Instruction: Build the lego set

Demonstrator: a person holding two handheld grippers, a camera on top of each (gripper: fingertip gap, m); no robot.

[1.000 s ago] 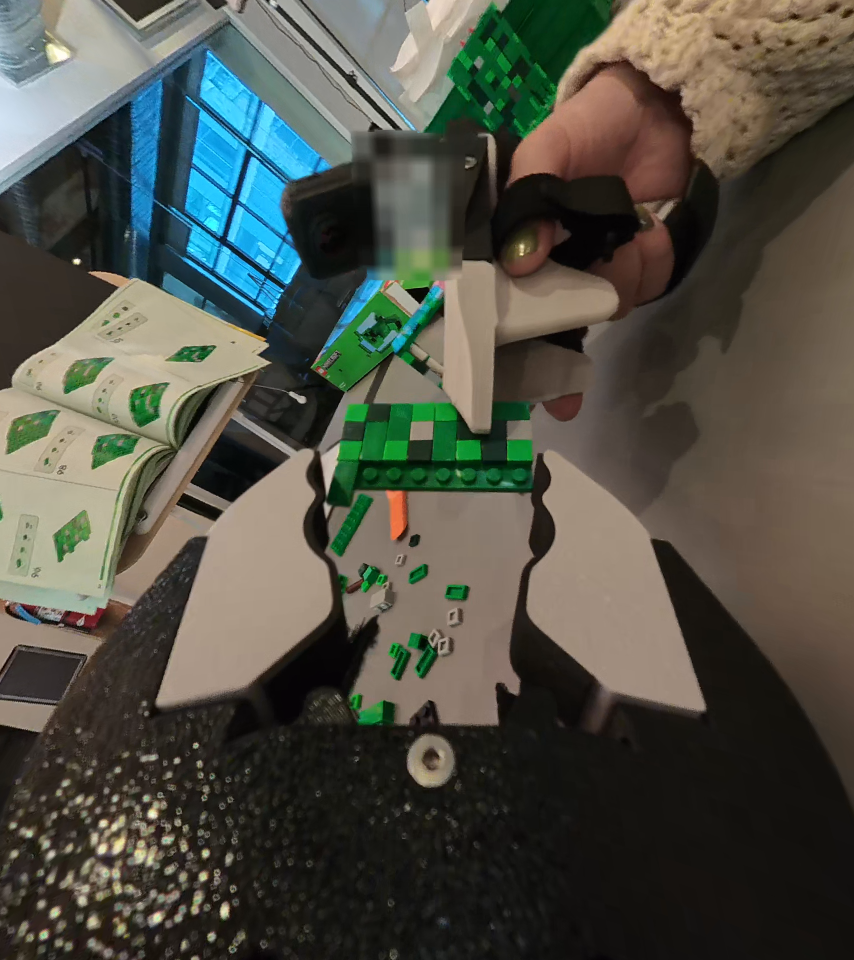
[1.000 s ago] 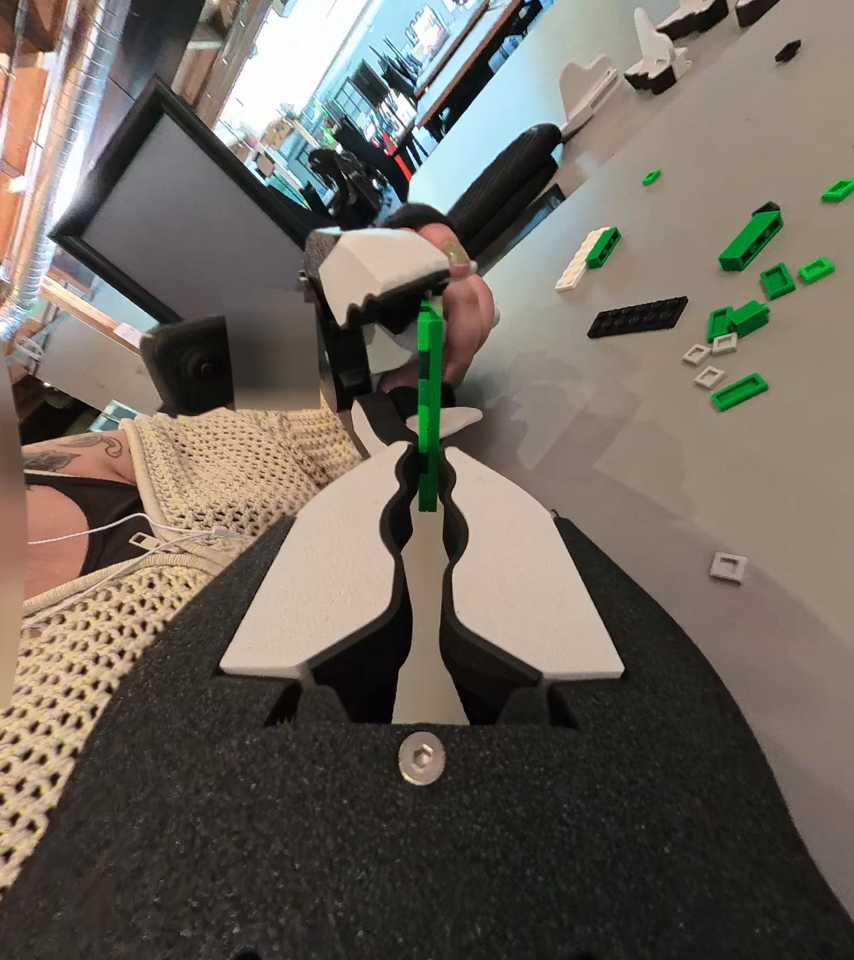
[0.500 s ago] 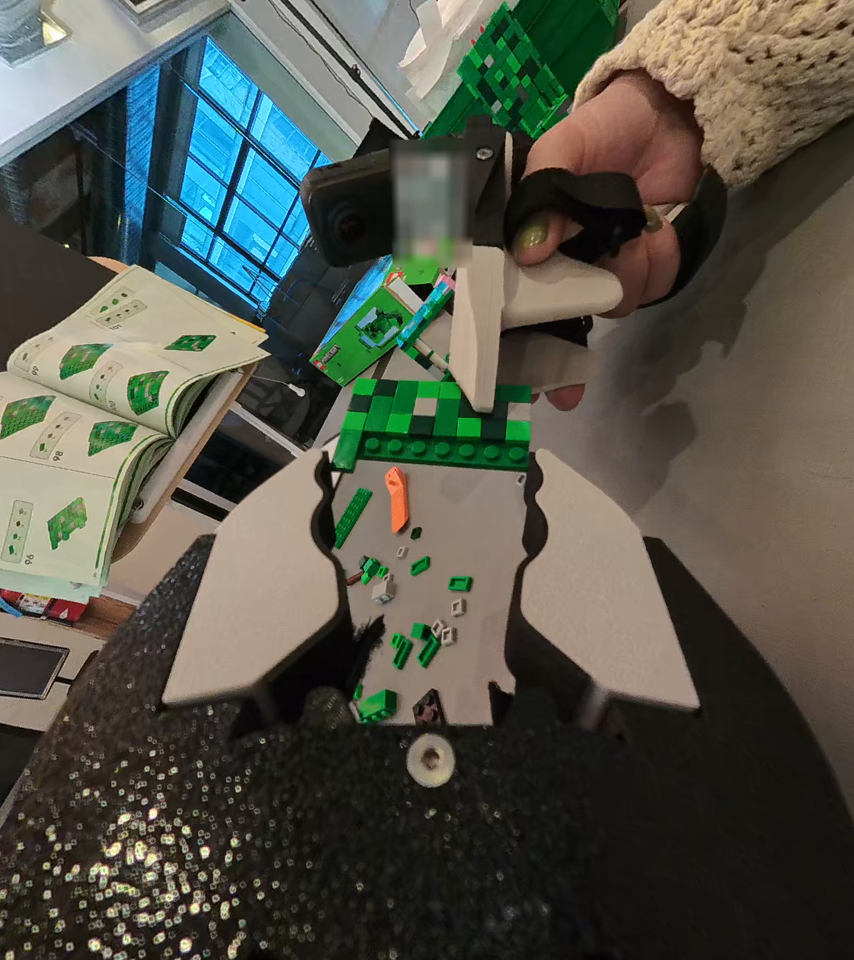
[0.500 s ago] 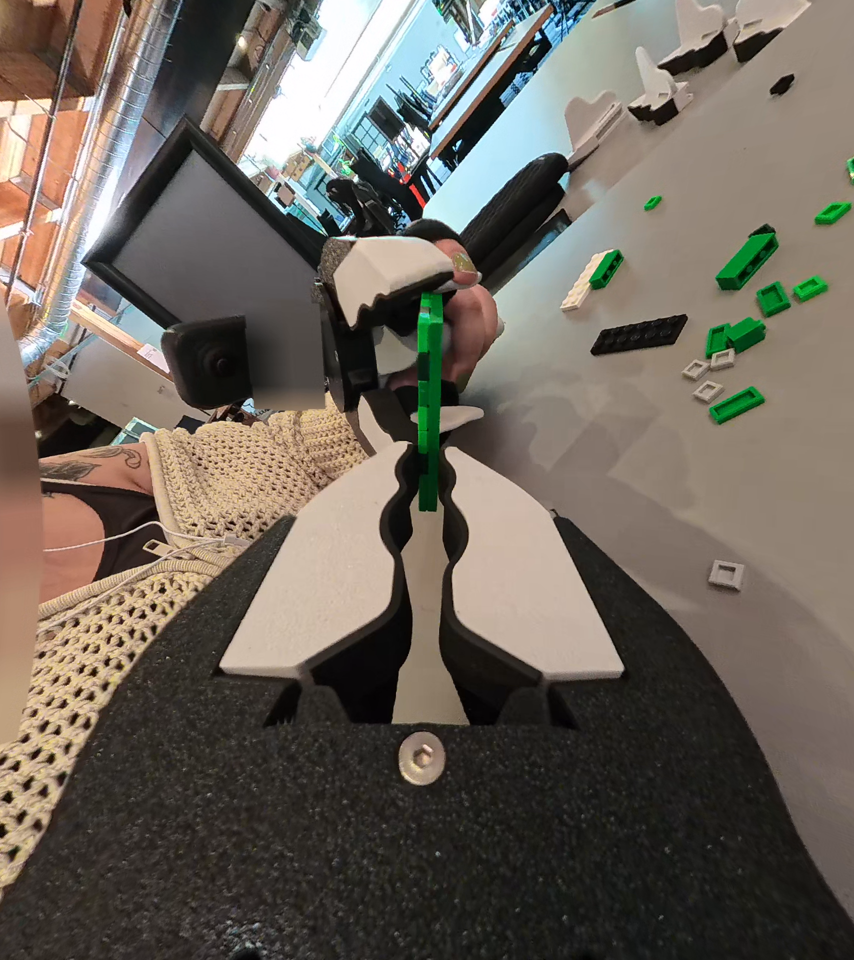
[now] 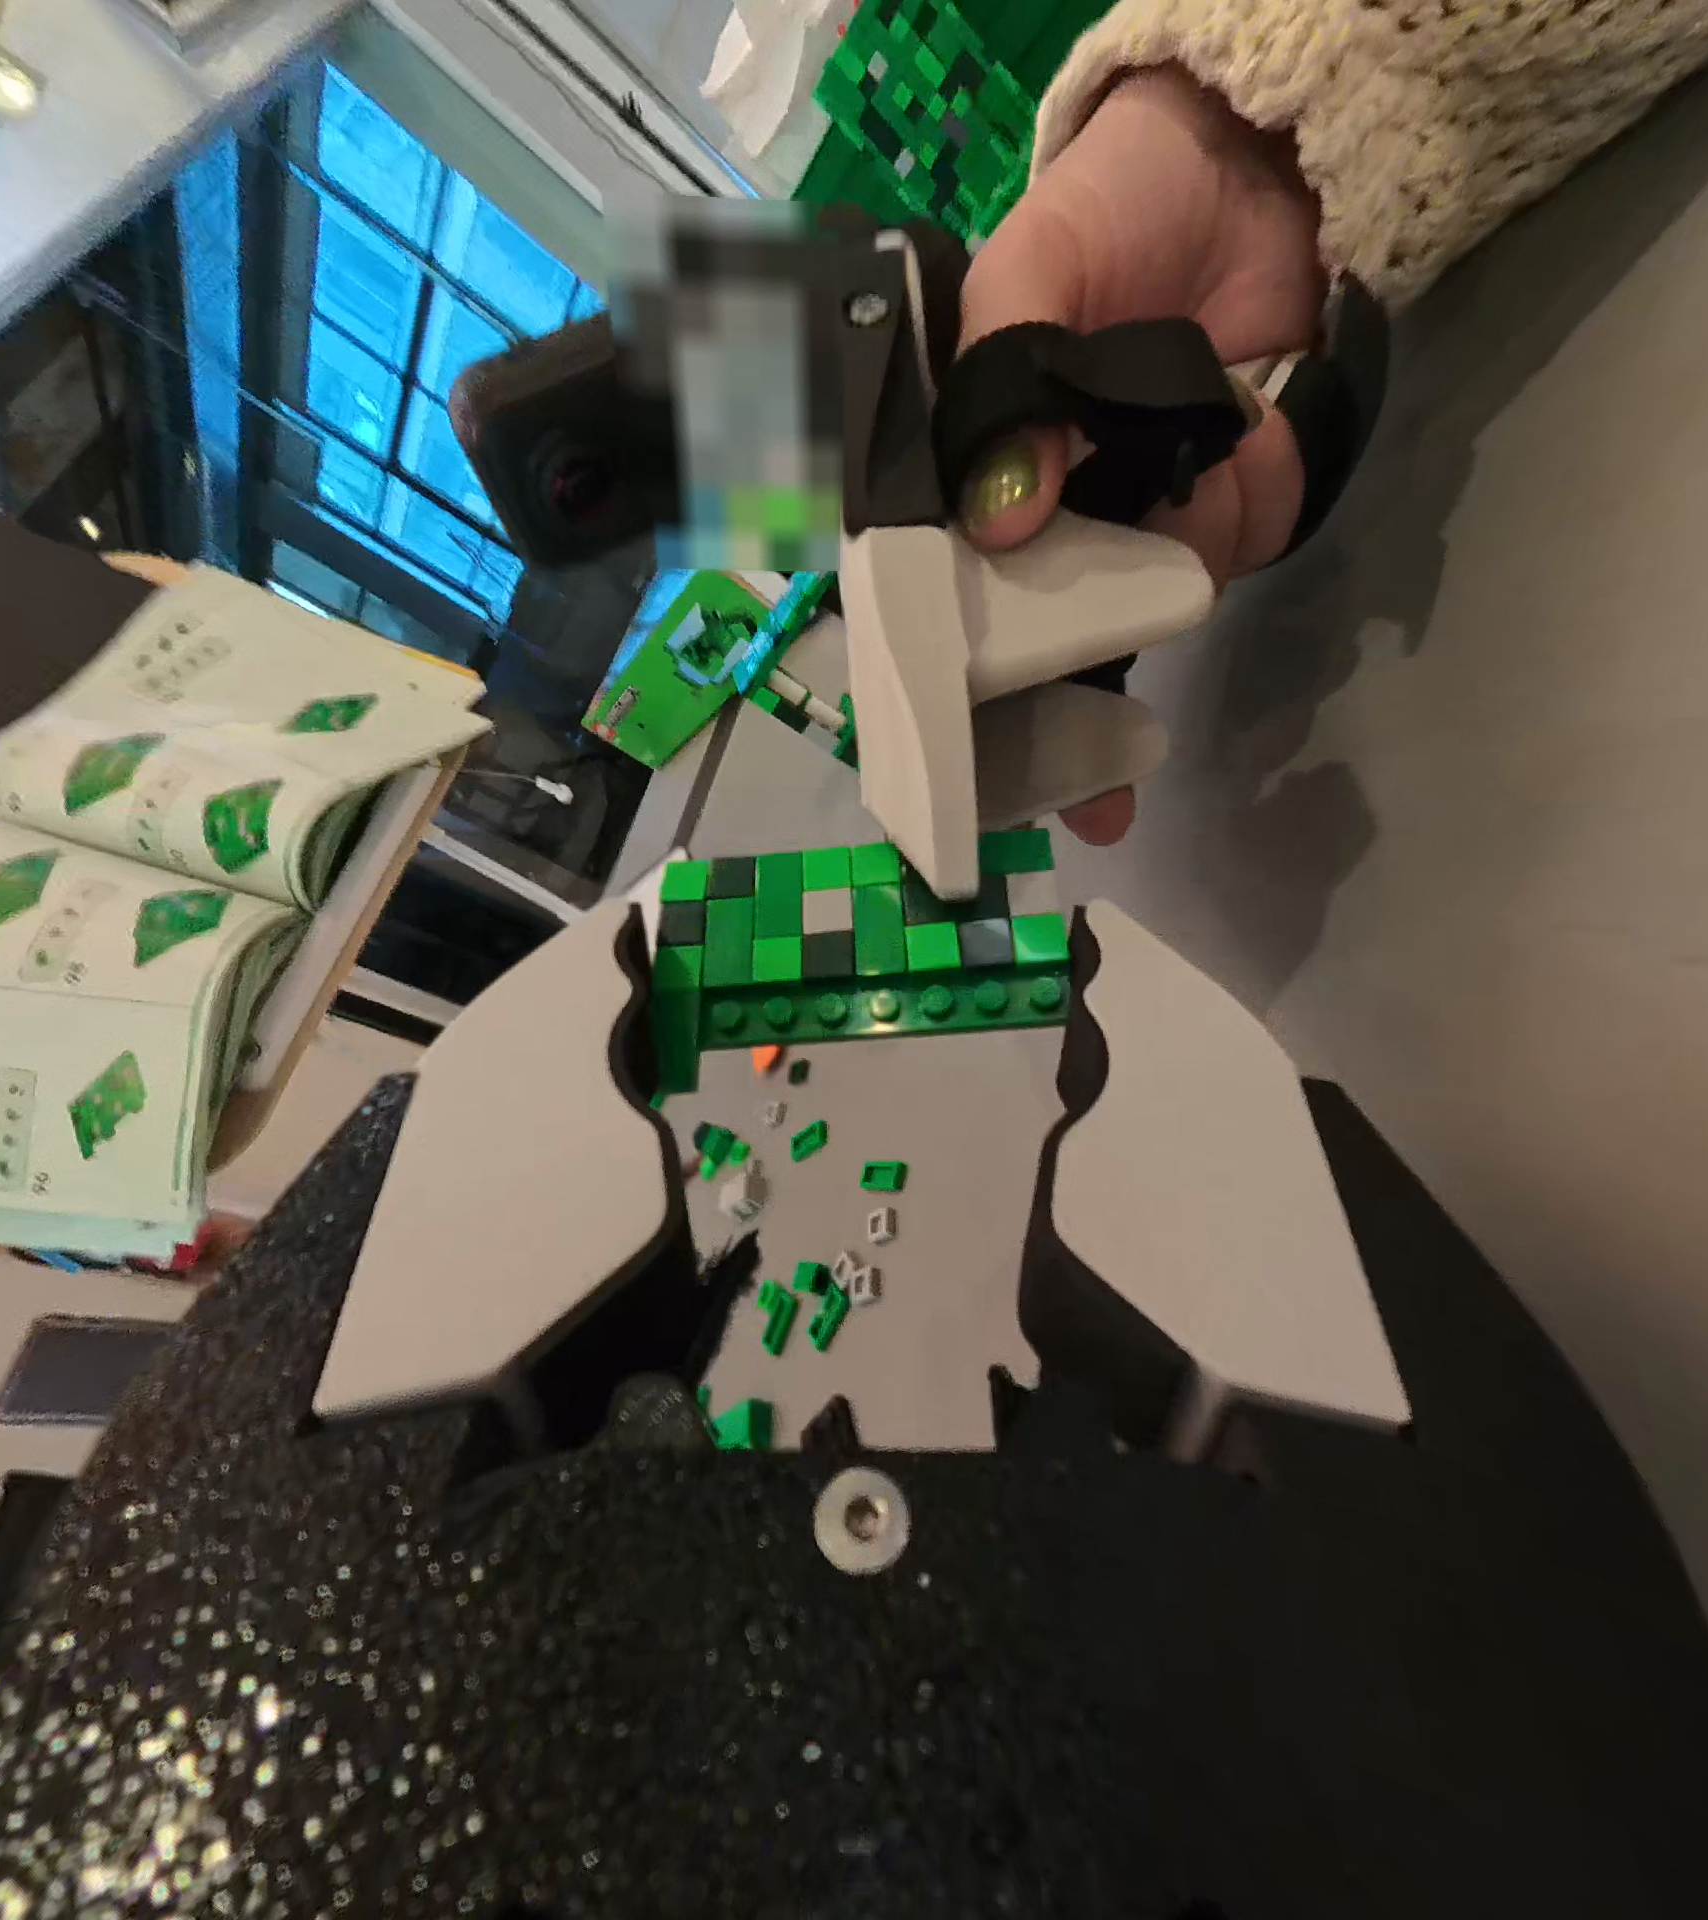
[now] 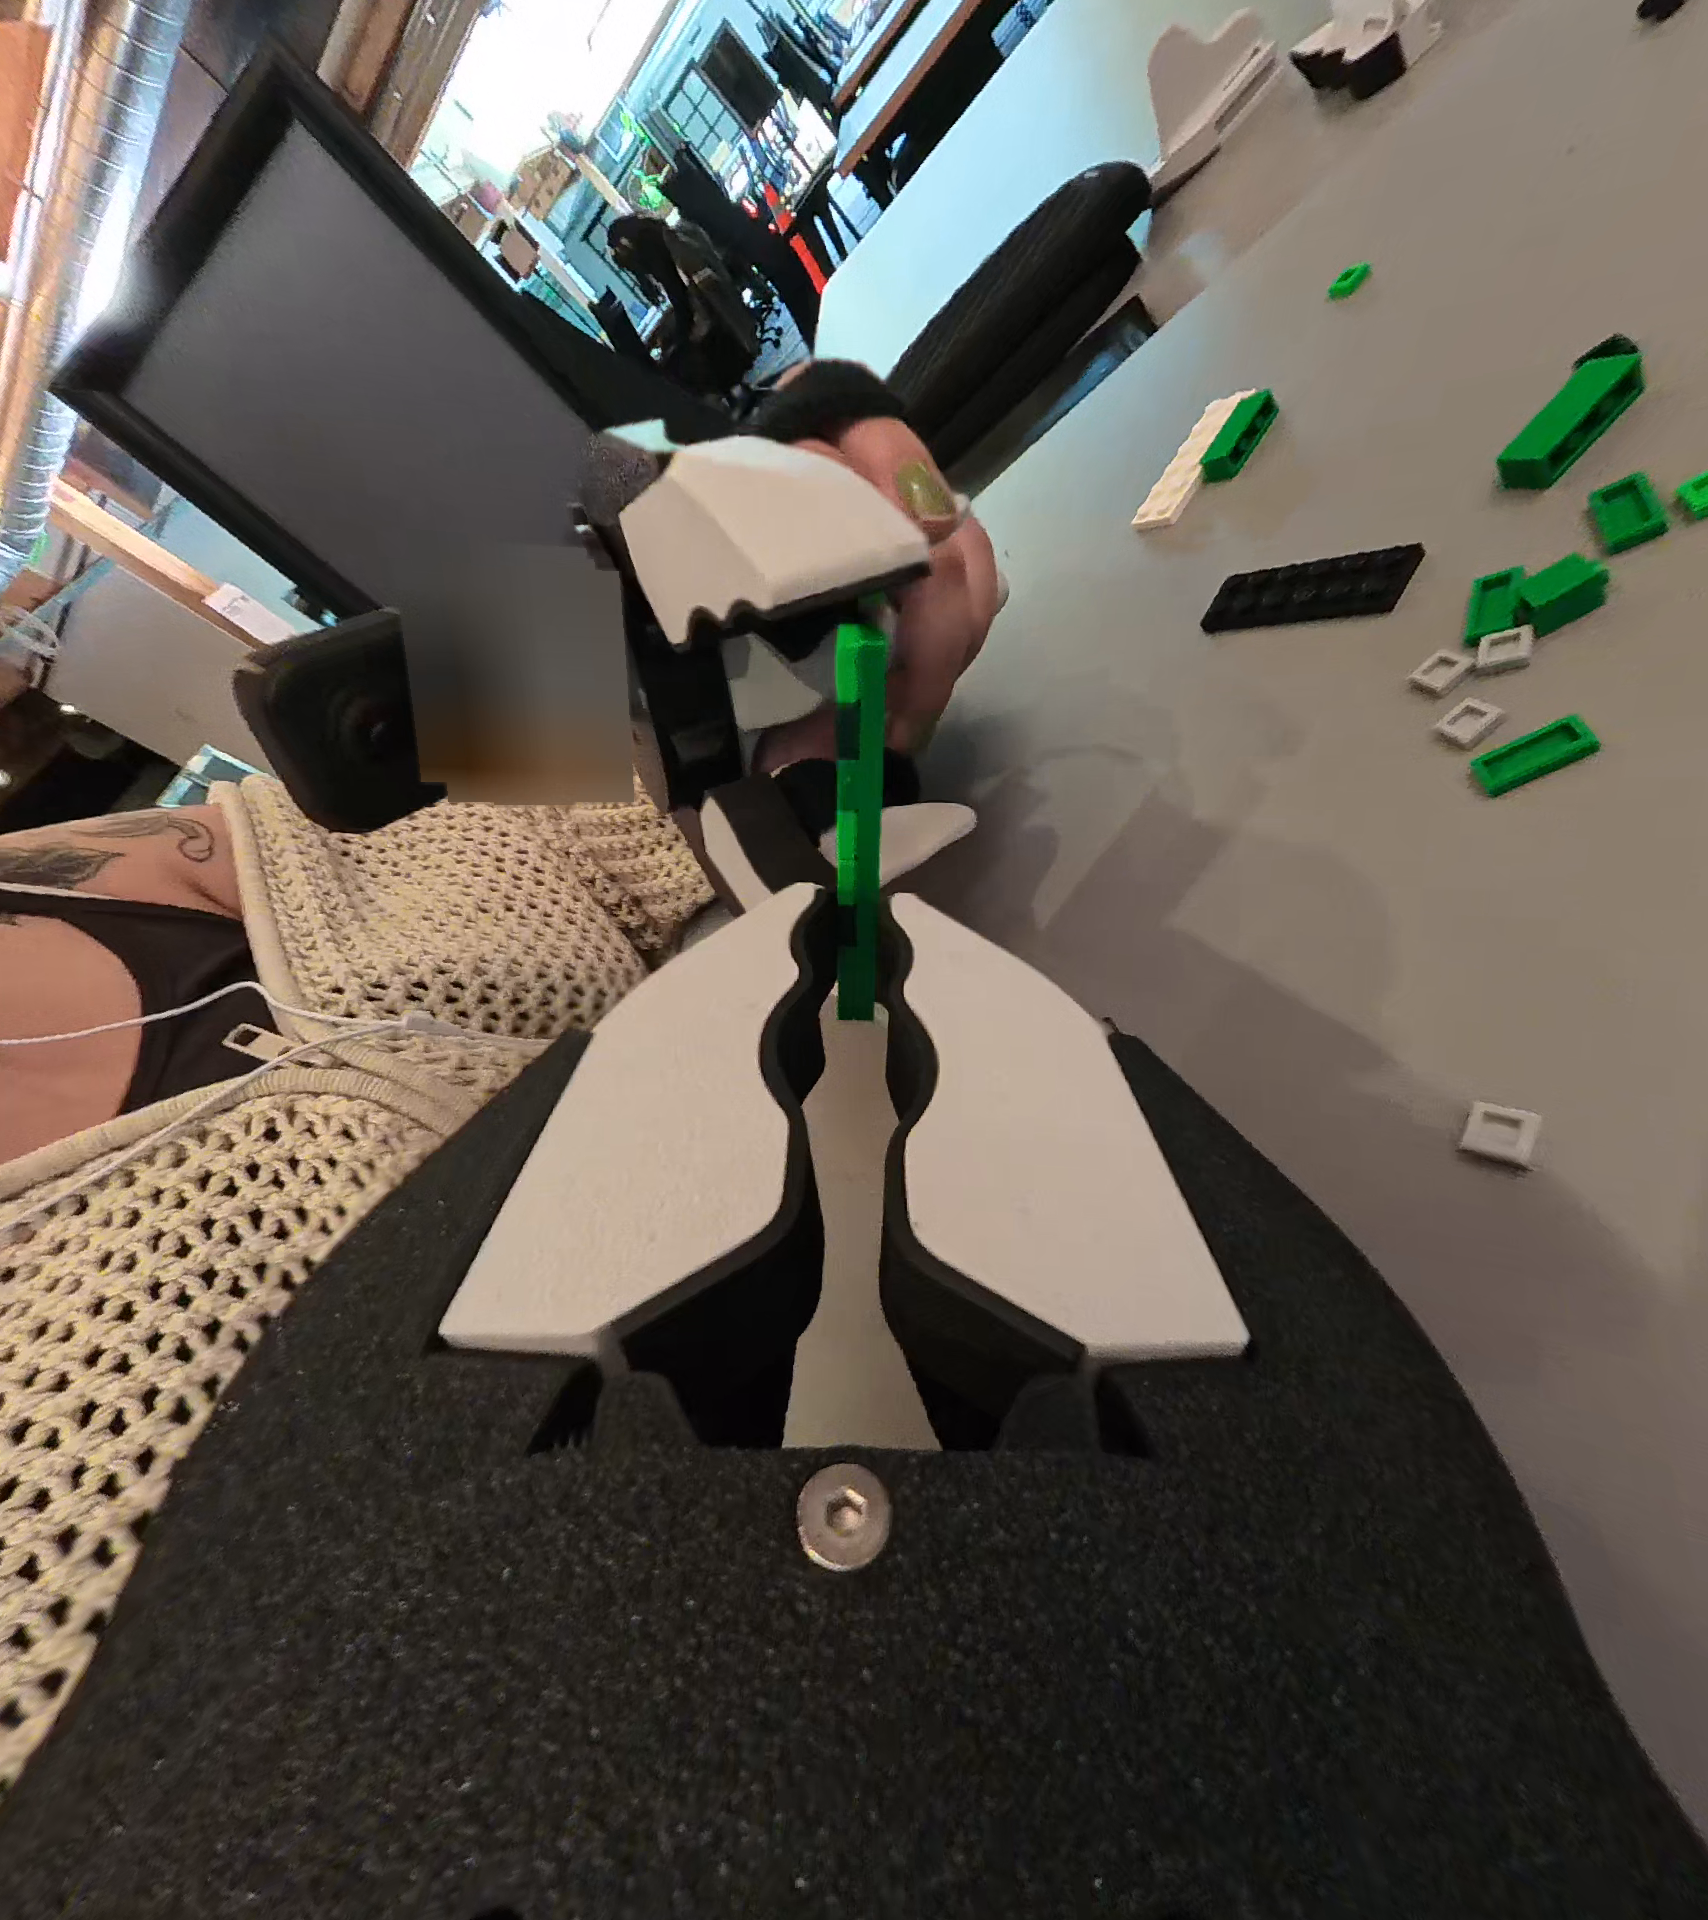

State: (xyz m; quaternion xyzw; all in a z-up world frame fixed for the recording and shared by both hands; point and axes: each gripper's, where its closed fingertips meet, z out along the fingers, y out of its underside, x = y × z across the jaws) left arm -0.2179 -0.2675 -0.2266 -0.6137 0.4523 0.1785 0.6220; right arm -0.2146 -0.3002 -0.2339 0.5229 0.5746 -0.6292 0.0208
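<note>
Left wrist view: left gripper stands wide, jaws spread to abt the width of the green panel, tips at its two ends; can't tell if they press it or only flank it. The right gripper comes in from above w/ one white finger on the tiled face, near the right end. Risk, as I judge it: if the left closes skewed on the ends, the panel could twist out of the other's pinch or pop a tile; it hangs above the table, so a drop would land among the loose pieces. Panel is hard glossy plastic, flat square tiles in mixed greens w/ one pale, plus a bare studded strip along the near edge. An open instruction book lies off to the left, matte paper. Right wrist view: right gripper is narrow, clamped on the panel, seen edge-on as a thin upright slab; only its lower end sits betw. the wavy black pads, so the hold looks shallow & leverage from the far end could pry it loose. Left gripper brackets the far end. Fingers are chalky white, bodies gritty black. A black plate & scattered green & pale pieces lie on the smooth grey table.
</note>
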